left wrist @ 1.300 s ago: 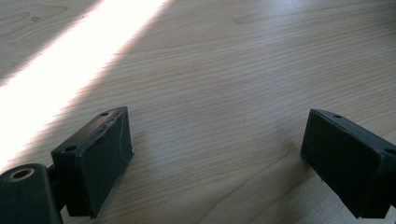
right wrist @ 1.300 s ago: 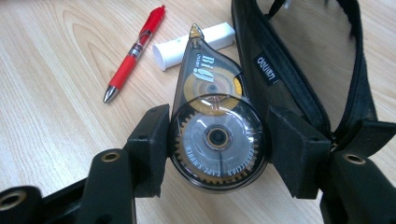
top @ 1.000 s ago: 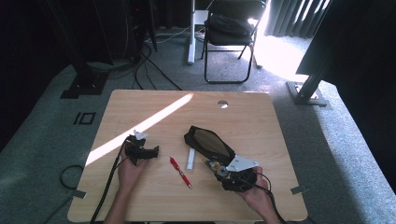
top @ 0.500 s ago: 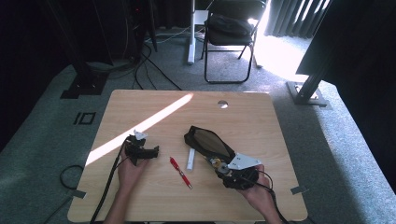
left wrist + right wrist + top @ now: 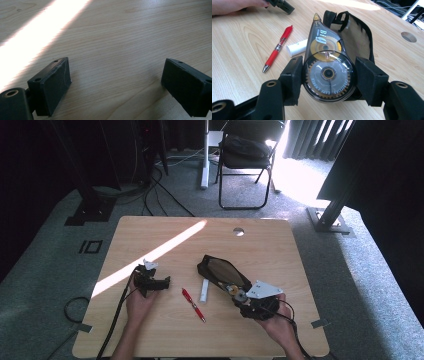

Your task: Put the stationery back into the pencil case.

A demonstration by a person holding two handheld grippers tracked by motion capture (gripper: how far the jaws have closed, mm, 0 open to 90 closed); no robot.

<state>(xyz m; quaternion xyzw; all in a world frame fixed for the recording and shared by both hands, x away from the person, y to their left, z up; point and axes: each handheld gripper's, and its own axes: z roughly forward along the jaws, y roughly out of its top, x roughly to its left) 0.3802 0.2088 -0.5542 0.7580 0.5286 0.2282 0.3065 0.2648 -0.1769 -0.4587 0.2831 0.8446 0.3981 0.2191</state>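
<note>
The right gripper (image 5: pixel 328 75), held low and level in the right hand (image 5: pixel 280 322), clamps a correction-tape dispenser (image 5: pixel 327 65) beside the black pouch (image 5: pixel 357 37); the left gripper (image 5: pixel 117 85) rests on the table (image 5: pixel 120 37), jaws wide with nothing between.

Looking like a lab or studio recording space, not a home. Wooden table (image 5: pixel 280 250) w/ a cable hole (image 5: pixel 238 231) sitting on grey carpet (image 5: pixel 45 270), cables (image 5: pixel 165 190) trailing over the floor, black stand bases (image 5: pixel 90 212) and a metal frame foot (image 5: pixel 330 222) standing around it. Black folding chair (image 5: pixel 245 155) sitting behind, dark curtains (image 5: pixel 315 140) hanging w/ sunlight coming thru.
</note>
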